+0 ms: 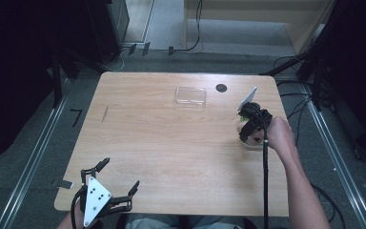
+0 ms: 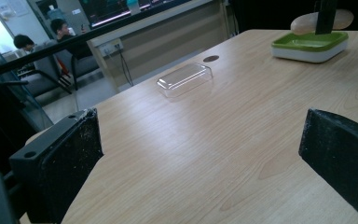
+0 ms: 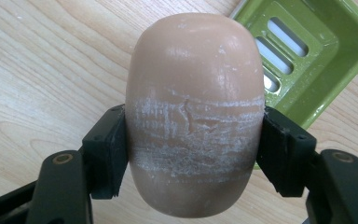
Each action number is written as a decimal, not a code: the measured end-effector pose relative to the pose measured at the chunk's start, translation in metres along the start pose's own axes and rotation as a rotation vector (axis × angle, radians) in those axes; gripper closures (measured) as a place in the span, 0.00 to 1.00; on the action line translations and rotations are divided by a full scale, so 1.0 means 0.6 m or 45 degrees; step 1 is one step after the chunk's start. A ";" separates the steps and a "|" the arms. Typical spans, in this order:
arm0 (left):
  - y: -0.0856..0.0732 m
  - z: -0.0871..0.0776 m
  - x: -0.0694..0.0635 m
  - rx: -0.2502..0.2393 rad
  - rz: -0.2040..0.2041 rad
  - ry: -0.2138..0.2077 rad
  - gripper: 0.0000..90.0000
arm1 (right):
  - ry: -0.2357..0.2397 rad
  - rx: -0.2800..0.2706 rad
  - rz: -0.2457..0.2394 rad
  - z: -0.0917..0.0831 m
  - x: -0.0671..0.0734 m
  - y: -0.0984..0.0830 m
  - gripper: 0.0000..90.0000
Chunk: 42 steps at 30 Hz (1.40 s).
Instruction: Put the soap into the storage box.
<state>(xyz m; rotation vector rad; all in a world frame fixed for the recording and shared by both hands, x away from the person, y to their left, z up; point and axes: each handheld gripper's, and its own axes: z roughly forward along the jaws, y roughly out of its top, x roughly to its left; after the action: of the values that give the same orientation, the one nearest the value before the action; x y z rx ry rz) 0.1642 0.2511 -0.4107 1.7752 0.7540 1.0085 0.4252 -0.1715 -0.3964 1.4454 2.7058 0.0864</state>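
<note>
One soap bar (image 3: 195, 116), beige and oval, clamped at its middle between the jaws of the right gripper (image 3: 195, 154); pads pressed against both flanks, white scuff bands across the gripped zone. Held off the table (image 1: 171, 143), above and partly over one green soap dish (image 3: 307, 56) with slotted floor. In the high view, right gripper (image 1: 249, 131) near the right table edge, bar and dish mostly hidden beneath it. In the left gripper view, dish (image 2: 310, 45) seen side-on: green insert in a white base, bar (image 2: 321, 21) hanging just above it.

One clear lid (image 1: 190, 95) lying flat toward the far edge, well apart from the dish. One dark round mark (image 1: 221, 88) just beside the lid.

Left gripper (image 1: 119, 179) at the near left corner, jaws spread wide, nothing between them; bare tabletop visible between its pads (image 2: 74, 158).

Two grippers, one bar, one dish, one lid.
</note>
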 end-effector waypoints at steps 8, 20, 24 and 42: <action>0.000 0.000 0.000 0.002 -0.001 0.003 0.00 | -0.002 -0.006 0.015 0.007 -0.008 0.004 0.37; 0.000 -0.001 0.000 0.002 -0.001 0.005 0.00 | -0.006 -0.024 0.056 0.012 -0.023 0.006 0.37; 0.000 -0.001 0.000 0.003 -0.001 0.005 0.00 | -0.006 -0.028 0.076 0.015 -0.027 0.006 0.37; 0.000 -0.001 0.000 0.002 -0.002 0.006 0.00 | -0.013 -0.060 0.172 0.028 -0.050 0.005 0.37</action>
<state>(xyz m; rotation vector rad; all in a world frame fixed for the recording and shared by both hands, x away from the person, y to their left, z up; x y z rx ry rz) 0.1636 0.2517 -0.4106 1.7741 0.7593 1.0120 0.4457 -0.1945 -0.4121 1.6092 2.5770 0.1489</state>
